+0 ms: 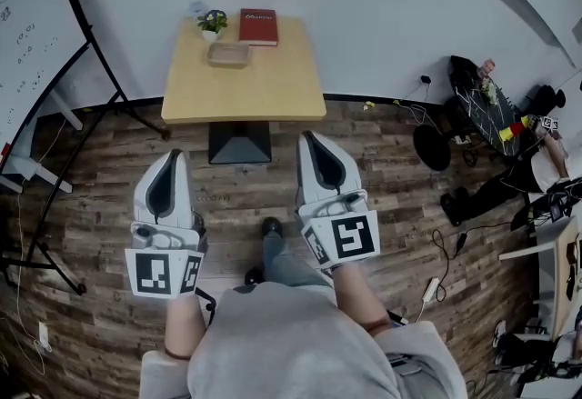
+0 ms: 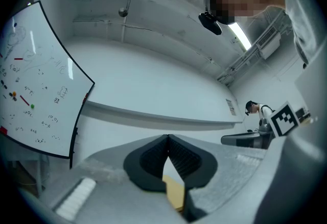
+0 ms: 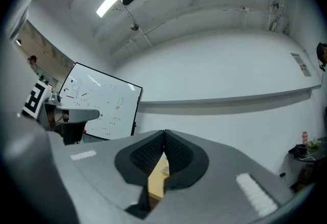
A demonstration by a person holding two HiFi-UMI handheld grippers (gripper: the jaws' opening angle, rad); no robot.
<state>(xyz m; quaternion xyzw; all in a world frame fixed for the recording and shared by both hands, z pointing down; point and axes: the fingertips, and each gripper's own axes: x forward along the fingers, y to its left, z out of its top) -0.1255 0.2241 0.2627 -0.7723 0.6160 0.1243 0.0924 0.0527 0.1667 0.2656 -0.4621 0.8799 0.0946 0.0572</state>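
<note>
Looking down, we see a dark plank floor (image 1: 100, 197) running to a plain pale wall (image 1: 364, 6), with a whiteboard (image 1: 23, 34) on a black stand at the left and a heap of dark bags and cables (image 1: 473, 88) at the right. Against the wall stands a small light-wood table (image 1: 264, 84) on a black pedestal, directly ahead of us and well apart from both tools. We hold the left gripper (image 1: 174, 156) and the right gripper (image 1: 307, 137) side by side above the floor, both aimed toward the table. In each gripper view the ribbed black pads meet at the tips with nothing between them, and a sliver of the tabletop shows below. At the table's far edge lie a red book (image 1: 258, 26), a shallow tan tray (image 1: 228, 54) just in front of it, and a little potted plant (image 1: 213, 23) beside them.
</note>
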